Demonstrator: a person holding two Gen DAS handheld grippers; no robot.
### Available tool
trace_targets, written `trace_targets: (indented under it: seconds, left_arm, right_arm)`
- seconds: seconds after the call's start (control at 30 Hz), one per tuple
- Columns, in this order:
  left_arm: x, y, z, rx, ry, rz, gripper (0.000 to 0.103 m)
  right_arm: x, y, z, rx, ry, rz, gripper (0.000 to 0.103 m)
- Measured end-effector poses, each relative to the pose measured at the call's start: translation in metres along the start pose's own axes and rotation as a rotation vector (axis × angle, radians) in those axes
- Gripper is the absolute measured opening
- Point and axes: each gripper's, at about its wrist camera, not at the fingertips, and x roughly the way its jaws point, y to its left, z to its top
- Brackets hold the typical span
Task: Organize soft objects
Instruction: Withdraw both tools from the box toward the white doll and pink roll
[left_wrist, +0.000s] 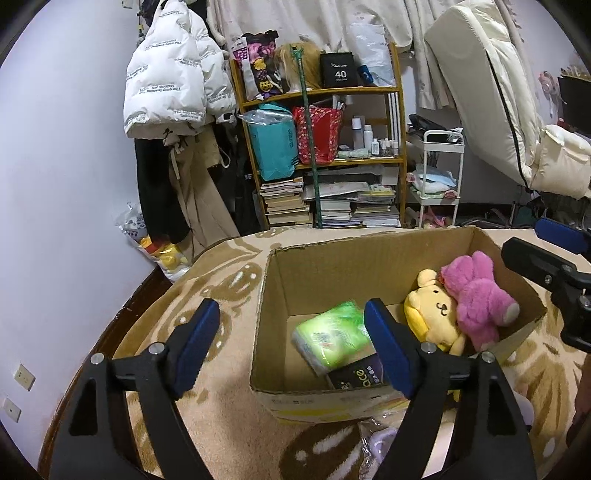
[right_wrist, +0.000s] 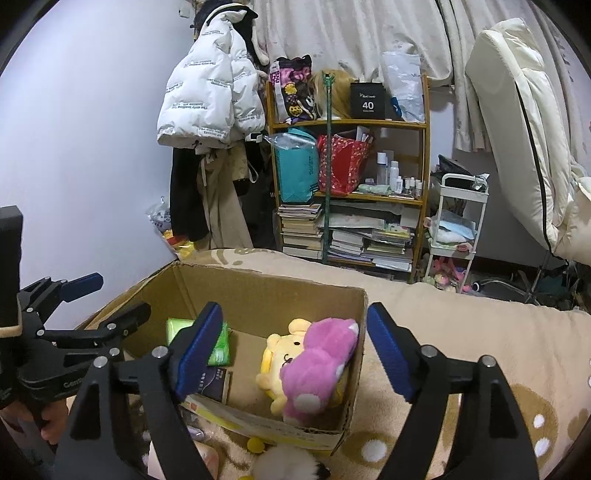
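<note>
An open cardboard box (left_wrist: 332, 266) (right_wrist: 277, 291) stands on a beige patterned blanket (left_wrist: 221, 424). Inside it lie a yellow plush dog (left_wrist: 432, 310) (right_wrist: 275, 354) with a pink plush (left_wrist: 476, 291) (right_wrist: 321, 354) on top of it. A green tissue pack (left_wrist: 332, 336) (right_wrist: 223, 345) and a dark pack (left_wrist: 354, 376) (right_wrist: 210, 380) lie beside them. My left gripper (left_wrist: 291, 314) (right_wrist: 110, 299) hovers open over the box's near left corner, holding nothing. My right gripper (right_wrist: 295, 317) (left_wrist: 543, 247) is open above the plush toys, its pads clear of them.
A wooden shelf (left_wrist: 325, 147) crammed with bags and books stands behind the bed, with a white cart (left_wrist: 439, 173) and a folded mattress (left_wrist: 491, 92) to its right. A white jacket (left_wrist: 166, 81) hangs at the left. A white fluffy item (right_wrist: 284, 461) lies before the box.
</note>
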Motion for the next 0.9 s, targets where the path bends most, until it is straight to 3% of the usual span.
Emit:
trace_targets:
  seconds: [0.17, 0.3, 0.9]
  left_arm:
    - [-0.004, -0.001, 0.000, 0.004, 0.011, 0.000, 0.082]
    - [-0.015, 0.001, -0.001, -0.009, 0.002, 0.010, 0.094]
    - [-0.081, 0.002, -0.015, -0.017, 0.039, -0.017, 0.096]
  right_arm:
    - [-0.007, -0.002, 0.001, 0.021, -0.004, 0.002, 0.103]
    - [-0.017, -0.001, 0.001, 0.010, -0.011, -0.011, 0.103]
    - [-0.081, -0.005, -0.006, 0.077, 0.000, -0.011, 0.103]
